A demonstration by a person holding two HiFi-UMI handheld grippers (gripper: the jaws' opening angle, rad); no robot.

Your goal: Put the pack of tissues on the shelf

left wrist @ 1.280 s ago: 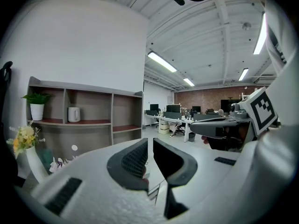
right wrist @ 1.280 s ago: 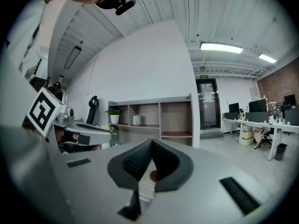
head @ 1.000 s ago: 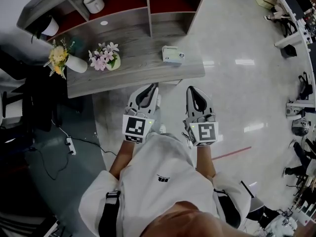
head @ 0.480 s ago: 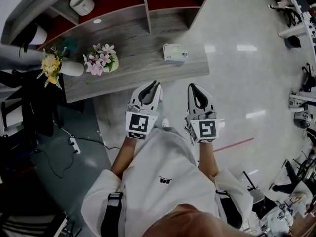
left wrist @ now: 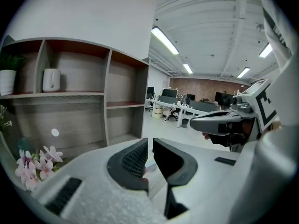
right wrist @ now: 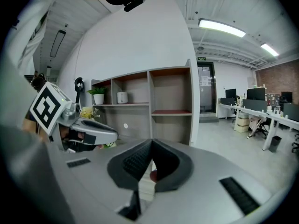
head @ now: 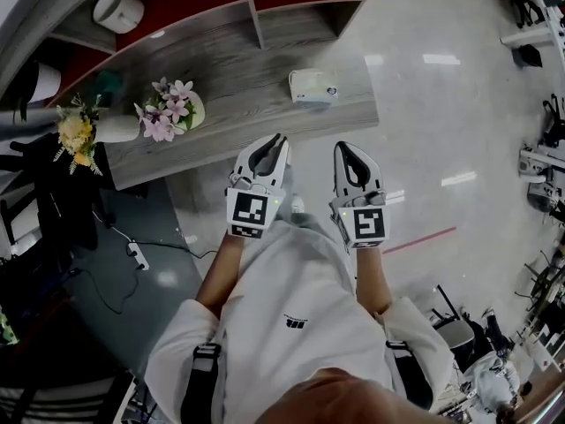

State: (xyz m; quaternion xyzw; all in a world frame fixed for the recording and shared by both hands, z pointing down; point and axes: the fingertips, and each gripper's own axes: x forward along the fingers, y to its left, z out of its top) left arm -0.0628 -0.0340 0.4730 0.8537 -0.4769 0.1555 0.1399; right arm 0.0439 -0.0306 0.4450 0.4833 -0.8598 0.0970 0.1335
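Left hand-held gripper [head: 279, 140]: jaws drawn in to a thin slit, nothing between them.
Right hand-held gripper [head: 341, 147]: jaw tips meeting, empty.
Pack of tissues [head: 312, 87]: on the surface [head: 256, 78] near its front right corner, straight ahead, between my two grippers' lines and apart from both.
Nearer hand: I can't call it; about equal.
Long axis: seems to run along the surface's front edge.
Shelf [head: 247, 11]: beyond the pack; the compartments ahead look free.
Left compartment: a white mug [head: 117, 10].
Vase [head: 196, 106]: pink flowers [head: 163, 117], well left of the pack.
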